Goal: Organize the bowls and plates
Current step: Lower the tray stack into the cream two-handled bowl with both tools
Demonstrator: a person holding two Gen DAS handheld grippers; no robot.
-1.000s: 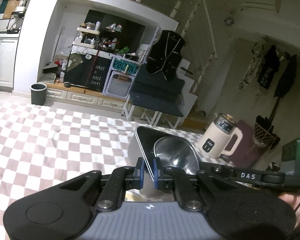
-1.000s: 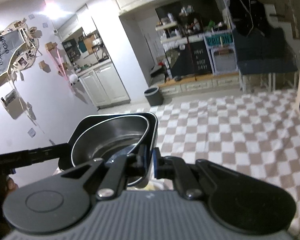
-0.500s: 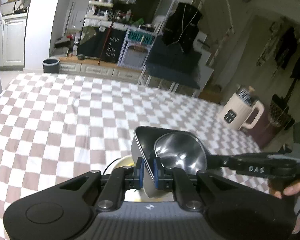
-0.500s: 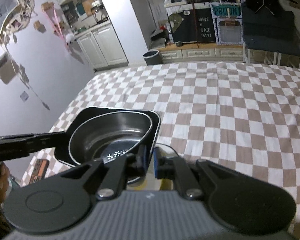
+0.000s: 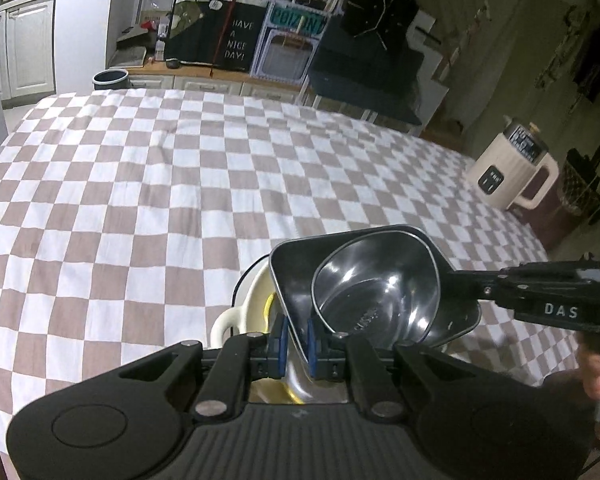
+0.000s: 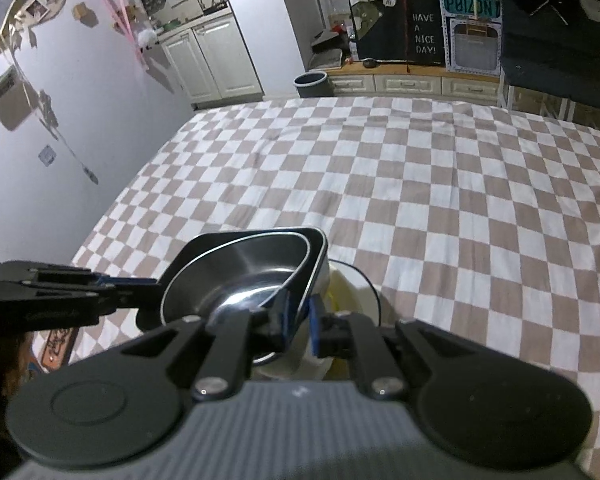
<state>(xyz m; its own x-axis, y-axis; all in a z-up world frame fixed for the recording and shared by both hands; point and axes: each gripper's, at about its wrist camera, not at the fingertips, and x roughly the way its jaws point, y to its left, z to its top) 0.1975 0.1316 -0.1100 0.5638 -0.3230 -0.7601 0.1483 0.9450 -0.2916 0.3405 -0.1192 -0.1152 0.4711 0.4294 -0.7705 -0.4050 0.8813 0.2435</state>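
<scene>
rim of the steel tray (image 5: 296, 280) sits clamped in left jaws; right jaws opening around its opposite rim.

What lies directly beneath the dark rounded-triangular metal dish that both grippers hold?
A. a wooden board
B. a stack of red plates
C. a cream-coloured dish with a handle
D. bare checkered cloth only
C: a cream-coloured dish with a handle shows under the dark rounded-triangular metal dish, on the checkered tablecloth.
</scene>
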